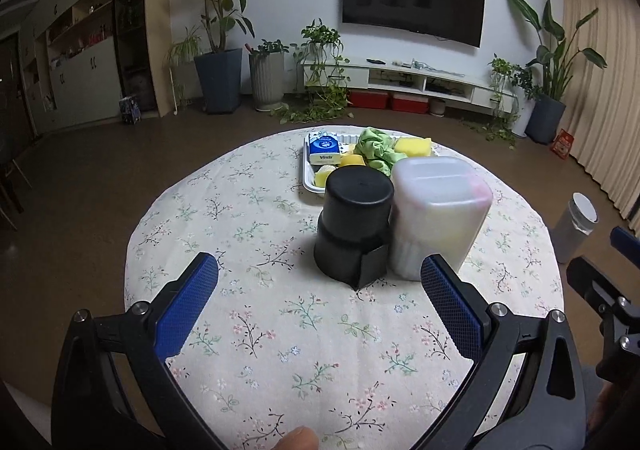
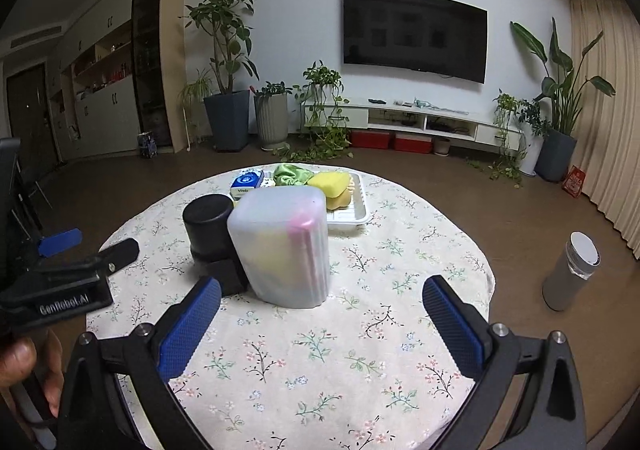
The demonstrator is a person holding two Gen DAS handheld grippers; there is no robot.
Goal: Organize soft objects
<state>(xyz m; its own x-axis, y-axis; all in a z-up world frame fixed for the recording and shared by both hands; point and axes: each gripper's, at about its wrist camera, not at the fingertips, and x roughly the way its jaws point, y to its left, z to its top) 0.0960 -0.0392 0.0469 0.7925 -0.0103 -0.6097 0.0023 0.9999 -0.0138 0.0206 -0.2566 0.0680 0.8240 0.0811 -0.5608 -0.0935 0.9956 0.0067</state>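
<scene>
Round floral-cloth tabletop [image 1: 280,330]: both grippers, left [image 1: 320,278] and right [image 2: 322,300], fingers wide open, empty, near the frosted translucent plastic container [image 2: 286,246].

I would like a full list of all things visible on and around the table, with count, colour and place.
table: one, round, floral cloth, centre.
black container: one, black, mid-table, left of the translucent one.
translucent container: one, milky, lidded, mid-table.
tray: one, white, far side of table.
tissue pack: one, blue and white, in tray.
green cloth: one, green, in tray.
sponges: several, yellow, in tray.
grey bottle: one, on floor, right.
television: one, black, wall.
potted plants: several, along wall.
left gripper: blue pads, open.
right gripper: blue pads, open.
</scene>
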